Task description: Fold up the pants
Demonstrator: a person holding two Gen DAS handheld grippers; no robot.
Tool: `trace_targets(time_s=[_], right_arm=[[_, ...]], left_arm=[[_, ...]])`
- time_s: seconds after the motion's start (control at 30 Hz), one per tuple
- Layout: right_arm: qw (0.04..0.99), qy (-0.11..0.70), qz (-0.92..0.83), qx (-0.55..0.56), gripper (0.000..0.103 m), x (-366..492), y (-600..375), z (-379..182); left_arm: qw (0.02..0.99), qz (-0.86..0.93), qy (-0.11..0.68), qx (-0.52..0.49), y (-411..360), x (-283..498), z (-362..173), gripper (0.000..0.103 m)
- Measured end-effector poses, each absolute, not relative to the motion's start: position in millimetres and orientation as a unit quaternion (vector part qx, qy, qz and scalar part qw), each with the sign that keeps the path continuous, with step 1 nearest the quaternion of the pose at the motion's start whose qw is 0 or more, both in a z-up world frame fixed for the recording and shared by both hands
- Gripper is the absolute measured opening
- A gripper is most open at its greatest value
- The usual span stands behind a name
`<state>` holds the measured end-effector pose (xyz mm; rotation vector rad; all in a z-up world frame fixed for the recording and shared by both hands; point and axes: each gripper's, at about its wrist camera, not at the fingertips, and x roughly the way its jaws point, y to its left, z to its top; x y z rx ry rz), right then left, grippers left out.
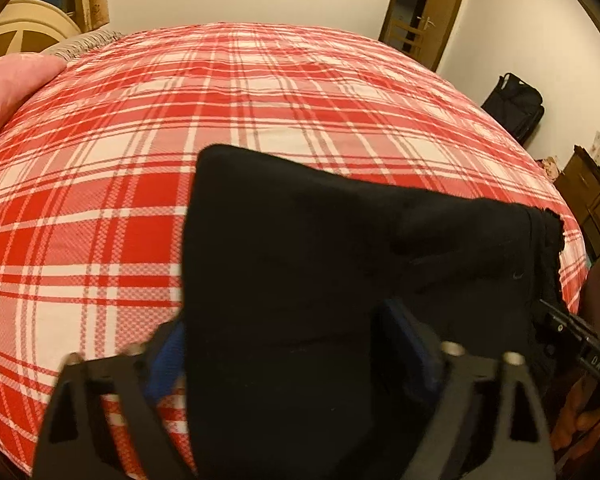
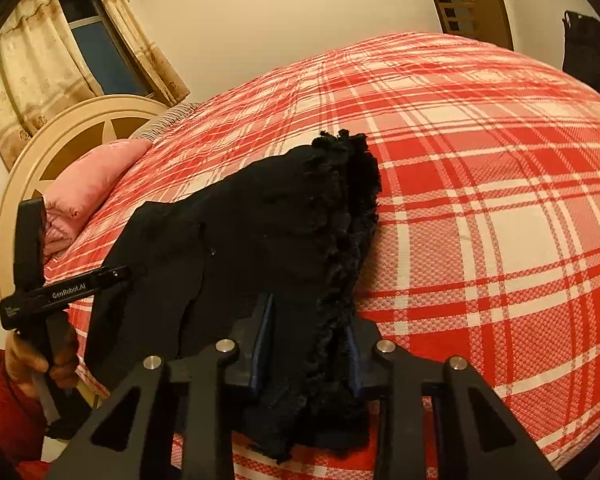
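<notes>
Black pants (image 1: 320,248) lie folded on the near edge of a bed with a red and white plaid cover (image 1: 180,120). Their frilled waistband (image 2: 352,208) points away from me in the right wrist view. My left gripper (image 1: 288,344) straddles the smooth end of the pants; its jaws stand wide, the cloth lies between them, and the pads do not squeeze it. My right gripper (image 2: 308,344) has its jaws close together, with the bunched waistband end of the pants (image 2: 284,240) pinched between them. A hand holds the left gripper (image 2: 60,292) at the pants' left side.
A pink pillow (image 2: 96,180) and a cream round headboard (image 2: 60,132) are at the bed's head, below a curtained window (image 2: 96,40). A brown door (image 1: 424,12), a black bag (image 1: 516,100) and a wooden dresser (image 1: 588,200) stand past the bed's far and right sides.
</notes>
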<state>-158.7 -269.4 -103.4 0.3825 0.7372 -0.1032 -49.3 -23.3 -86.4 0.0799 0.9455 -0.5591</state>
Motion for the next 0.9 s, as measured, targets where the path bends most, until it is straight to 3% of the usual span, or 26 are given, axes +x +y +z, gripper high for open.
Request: trace_targets(time_s=[0.23,0.33,0.5,0.9], right_arm=[[0.923,0.342,-0.056,0.170,0.027,-164.8,-260.6,-87.4],[0.928,0.334,-0.052,0.157,0.025,-165.5,-254.1,-76.2],[0.936,0.317,-0.040,0.147,0.024,-165.0,-246.4,-57.7],[0.948,0.290,-0.007,0.132,0.021,-145.2,-235.6,-23.9]], left_arm=[[0.862,-0.256,0.437,0.040,-18.8,-55.3,-78.2,0.033],[0.870,-0.248,0.423,0.056,-22.3,-59.3,-72.4,0.024],[0.876,-0.244,0.413,0.050,-20.2,-60.9,-62.2,0.013],[0.877,-0.256,0.404,0.029,-16.6,-58.4,-42.7,0.012]])
